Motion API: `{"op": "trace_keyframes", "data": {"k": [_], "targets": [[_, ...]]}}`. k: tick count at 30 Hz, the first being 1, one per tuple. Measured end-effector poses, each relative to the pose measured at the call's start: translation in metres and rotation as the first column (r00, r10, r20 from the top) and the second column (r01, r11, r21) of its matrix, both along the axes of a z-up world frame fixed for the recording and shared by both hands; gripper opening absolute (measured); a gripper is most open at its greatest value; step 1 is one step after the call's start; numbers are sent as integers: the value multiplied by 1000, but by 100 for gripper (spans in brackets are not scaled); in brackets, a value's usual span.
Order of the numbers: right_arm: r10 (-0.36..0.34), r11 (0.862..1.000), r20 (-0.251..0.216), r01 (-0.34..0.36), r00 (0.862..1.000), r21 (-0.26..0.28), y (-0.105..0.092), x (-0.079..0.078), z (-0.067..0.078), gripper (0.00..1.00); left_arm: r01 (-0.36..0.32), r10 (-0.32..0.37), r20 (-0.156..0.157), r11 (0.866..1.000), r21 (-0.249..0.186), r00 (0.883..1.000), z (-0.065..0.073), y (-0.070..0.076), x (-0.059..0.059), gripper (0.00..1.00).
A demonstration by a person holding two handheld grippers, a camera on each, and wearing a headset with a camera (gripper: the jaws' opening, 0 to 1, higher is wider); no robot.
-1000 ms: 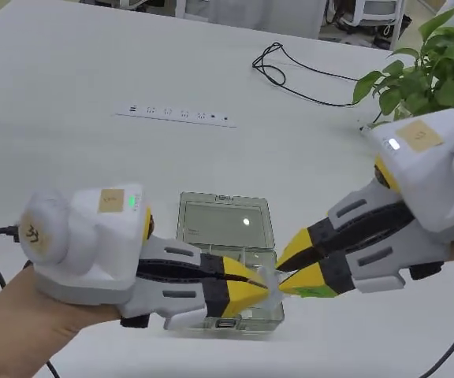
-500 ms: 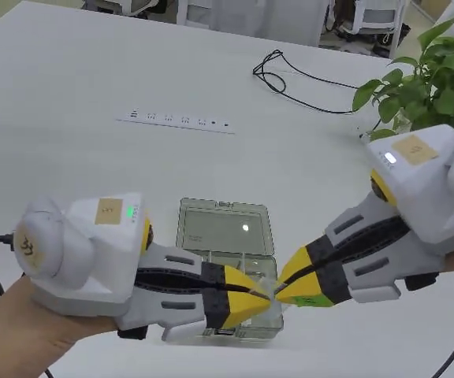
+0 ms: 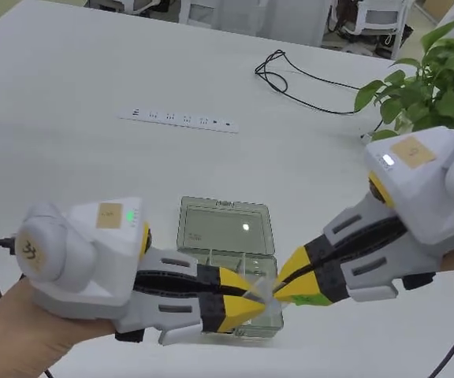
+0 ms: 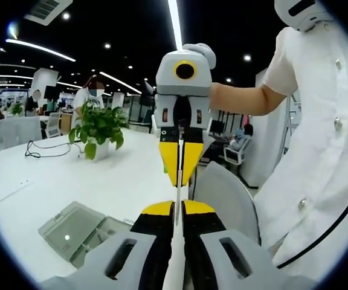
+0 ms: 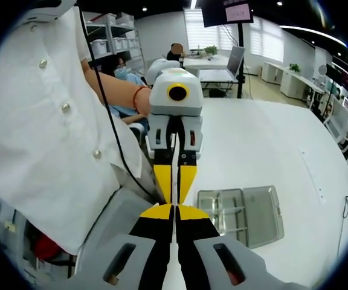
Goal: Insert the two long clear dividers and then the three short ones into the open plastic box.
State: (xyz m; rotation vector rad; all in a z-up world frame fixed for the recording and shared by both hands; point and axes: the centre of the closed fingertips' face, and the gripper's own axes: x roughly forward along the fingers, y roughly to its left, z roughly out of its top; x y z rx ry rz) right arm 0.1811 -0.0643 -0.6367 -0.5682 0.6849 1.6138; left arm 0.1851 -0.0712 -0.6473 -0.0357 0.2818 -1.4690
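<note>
Hardly anything has shifted: both tongs have stayed tip to tip just over the near end of the open plastic box (image 3: 219,224), the left tongs (image 3: 247,303) perhaps sunk a touch lower. Left and right tongs (image 3: 282,287) are each pinched tight on the same clear divider (image 3: 263,290), which hangs above the box and is not yet slotted.

From where I stand, the worry is two grips on one thin, slippery piece. If either hand twists or pulls, it could bow, snap free or drop askew. The yellow tips also crowd the slot, and dividers already seated inside the box leave little room.

Power strip (image 3: 184,120), black cable (image 3: 306,75) and plant (image 3: 424,75) sit well apart on the table (image 3: 69,87).
</note>
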Motion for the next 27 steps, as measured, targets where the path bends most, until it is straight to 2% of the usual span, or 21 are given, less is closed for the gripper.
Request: {"op": "trace_keyframes", "data": {"k": [5, 13, 15, 17, 21, 27], "targets": [[-11, 1000, 4, 11, 1000, -5, -3, 3, 0, 2, -32, 32, -8, 999, 6, 999, -5, 5, 4, 8], [-54, 998, 27, 55, 998, -24, -14, 19, -4, 2, -95, 96, -31, 995, 26, 995, -15, 17, 13, 19], [-65, 997, 37, 67, 997, -36, -17, 25, -8, 2, -109, 111, -36, 993, 39, 993, -19, 21, 16, 23], [-83, 995, 51, 85, 995, -53, -21, 31, -13, 2, -128, 130, -28, 990, 54, 991, -23, 26, 18, 29], [-96, 991, 67, 102, 993, -82, -27, 39, -22, 2, -167, 171, -34, 982, 82, 985, -31, 36, 24, 41], [-91, 985, 108, 106, 990, -138, -36, 52, -41, 2, -214, 218, -28, 971, 105, 975, -40, 51, 32, 58]]}}
